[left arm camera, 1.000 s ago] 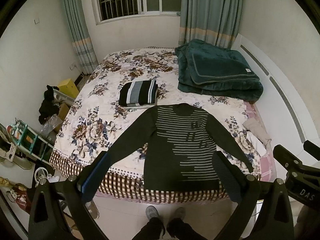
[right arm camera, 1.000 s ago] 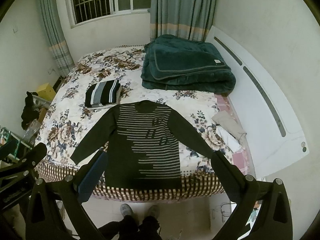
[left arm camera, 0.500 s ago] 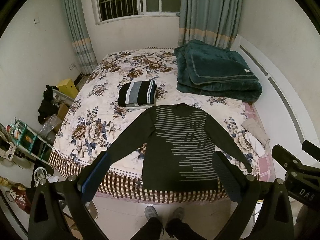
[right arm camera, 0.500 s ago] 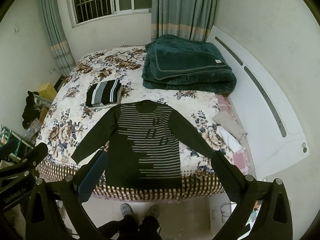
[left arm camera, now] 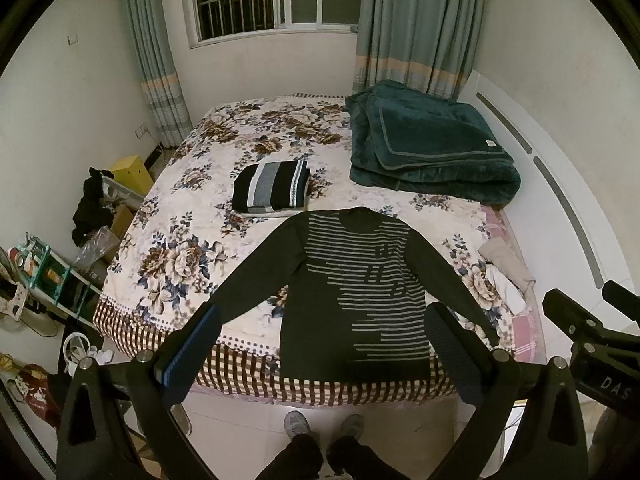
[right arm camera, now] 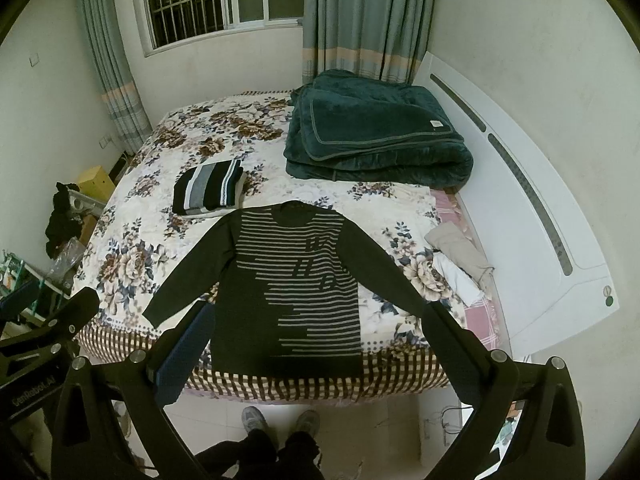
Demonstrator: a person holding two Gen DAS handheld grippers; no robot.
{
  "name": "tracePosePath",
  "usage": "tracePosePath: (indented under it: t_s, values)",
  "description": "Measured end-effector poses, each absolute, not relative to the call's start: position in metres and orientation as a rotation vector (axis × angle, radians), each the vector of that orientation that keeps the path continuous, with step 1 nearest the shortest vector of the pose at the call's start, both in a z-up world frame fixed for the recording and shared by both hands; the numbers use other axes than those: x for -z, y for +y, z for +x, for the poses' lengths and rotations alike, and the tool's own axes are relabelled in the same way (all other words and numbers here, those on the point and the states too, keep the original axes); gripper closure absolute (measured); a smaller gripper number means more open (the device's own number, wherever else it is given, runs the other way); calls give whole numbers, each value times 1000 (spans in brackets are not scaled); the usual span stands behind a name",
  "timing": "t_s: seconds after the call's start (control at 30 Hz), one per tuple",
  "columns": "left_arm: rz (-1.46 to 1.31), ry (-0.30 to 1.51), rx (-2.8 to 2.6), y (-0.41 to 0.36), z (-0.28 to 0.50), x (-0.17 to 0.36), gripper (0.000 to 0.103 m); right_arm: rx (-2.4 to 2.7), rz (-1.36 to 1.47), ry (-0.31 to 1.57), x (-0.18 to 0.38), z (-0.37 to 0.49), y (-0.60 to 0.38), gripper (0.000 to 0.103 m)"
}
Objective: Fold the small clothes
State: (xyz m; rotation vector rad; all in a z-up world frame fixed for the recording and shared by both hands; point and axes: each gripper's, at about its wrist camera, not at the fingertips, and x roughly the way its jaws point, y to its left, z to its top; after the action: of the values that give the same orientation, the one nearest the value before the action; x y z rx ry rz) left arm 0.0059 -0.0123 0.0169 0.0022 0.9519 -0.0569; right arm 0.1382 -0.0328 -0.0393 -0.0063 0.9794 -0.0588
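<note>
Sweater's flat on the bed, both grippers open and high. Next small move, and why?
Probably lower the left gripper to the left sleeve cuff to start folding it inward. The sweater lies spread, sleeves out, nothing folded yet; both grippers hang open above the bed's near edge, the right gripper touching nothing either.

sweater chest lettering point(left arm camera: 386, 268) unreadable, person's legs point(left arm camera: 320, 454) cropped

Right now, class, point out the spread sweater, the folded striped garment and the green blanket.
spread sweater point(left arm camera: 360, 300), left wrist view, chest.
folded striped garment point(left arm camera: 272, 186), left wrist view, top face.
green blanket point(right arm camera: 372, 136), right wrist view, top fold.
</note>
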Motion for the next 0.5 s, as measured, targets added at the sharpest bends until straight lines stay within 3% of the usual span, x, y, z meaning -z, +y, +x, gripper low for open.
tracePosePath:
  t_s: [0.5]
  values:
    - [1,947,64,-15,7,-18,0,58,-8,980,37,139,-33,0]
